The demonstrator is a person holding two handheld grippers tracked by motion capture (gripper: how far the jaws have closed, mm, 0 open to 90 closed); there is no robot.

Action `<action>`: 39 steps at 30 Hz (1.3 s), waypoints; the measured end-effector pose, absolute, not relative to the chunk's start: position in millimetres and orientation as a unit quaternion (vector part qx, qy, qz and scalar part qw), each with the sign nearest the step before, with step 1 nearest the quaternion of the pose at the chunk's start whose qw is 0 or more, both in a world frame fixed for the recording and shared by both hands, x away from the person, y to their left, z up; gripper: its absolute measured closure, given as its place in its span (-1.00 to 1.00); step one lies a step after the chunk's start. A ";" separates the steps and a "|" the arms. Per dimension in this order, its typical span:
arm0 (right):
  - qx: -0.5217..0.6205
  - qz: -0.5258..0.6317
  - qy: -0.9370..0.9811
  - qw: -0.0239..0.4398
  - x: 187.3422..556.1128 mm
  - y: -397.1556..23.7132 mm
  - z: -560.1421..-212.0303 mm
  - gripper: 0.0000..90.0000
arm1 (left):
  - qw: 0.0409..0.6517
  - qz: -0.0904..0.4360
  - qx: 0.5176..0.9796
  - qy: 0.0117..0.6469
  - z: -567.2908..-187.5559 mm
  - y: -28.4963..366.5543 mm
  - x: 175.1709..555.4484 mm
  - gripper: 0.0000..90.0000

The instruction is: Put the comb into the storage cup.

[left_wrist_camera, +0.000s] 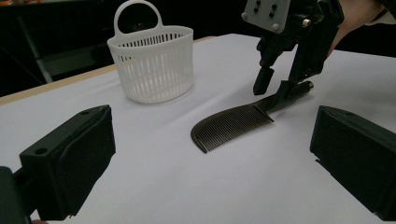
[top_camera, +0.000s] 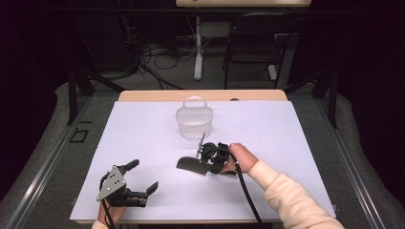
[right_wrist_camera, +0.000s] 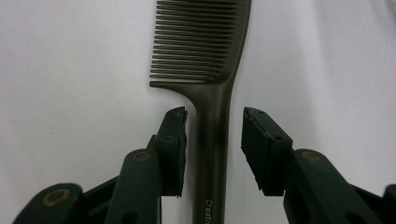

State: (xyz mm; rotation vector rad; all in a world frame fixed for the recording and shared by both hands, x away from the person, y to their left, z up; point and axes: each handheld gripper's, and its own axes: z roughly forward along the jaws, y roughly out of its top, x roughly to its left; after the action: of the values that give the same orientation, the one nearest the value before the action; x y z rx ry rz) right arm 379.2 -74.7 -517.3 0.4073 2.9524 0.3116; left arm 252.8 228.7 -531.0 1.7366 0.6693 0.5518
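A dark comb (top_camera: pixel 191 165) lies flat on the white table cover, its teeth towards the left of the high view. My right gripper (top_camera: pixel 207 163) points down over the handle. In the right gripper view the jaws of the right gripper (right_wrist_camera: pixel 214 126) straddle the comb's (right_wrist_camera: pixel 212 93) handle, with a narrow gap on each side, so it is open. The left gripper view shows the comb (left_wrist_camera: pixel 233 126) with the right gripper (left_wrist_camera: pixel 274 88) above its handle. My left gripper (top_camera: pixel 142 176) rests open near the front left edge, its jaws (left_wrist_camera: pixel 212 163) wide apart and holding nothing.
A white slatted basket (top_camera: pixel 194 121) with a loop handle stands upright behind the comb, also seen as the basket (left_wrist_camera: pixel 152 65) at the back left. The white cover (top_camera: pixel 286 143) spans the table. A chair (top_camera: pixel 253 43) and cables sit on the floor beyond.
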 end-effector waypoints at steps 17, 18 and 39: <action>0.141 0.080 0.985 0.056 383.4 -69.3 -526.7 0.50 | 0.560 0.241 0.741 0.281 -530.4 228.6 252.1 -1.00; 0.140 0.079 0.985 0.058 383.5 -69.2 -527.0 0.51 | 0.561 0.240 0.741 0.281 -530.4 228.6 252.1 -1.00; 0.158 0.085 0.982 0.057 384.1 -73.2 -524.5 0.61 | 0.561 0.239 0.740 0.283 -530.6 228.8 252.2 -1.00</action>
State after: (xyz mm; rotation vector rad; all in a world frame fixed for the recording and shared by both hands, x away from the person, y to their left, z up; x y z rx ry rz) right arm 384.1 -73.2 -524.5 0.4782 2.9784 0.2581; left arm 252.2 228.8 -530.6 1.7430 0.6659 0.5640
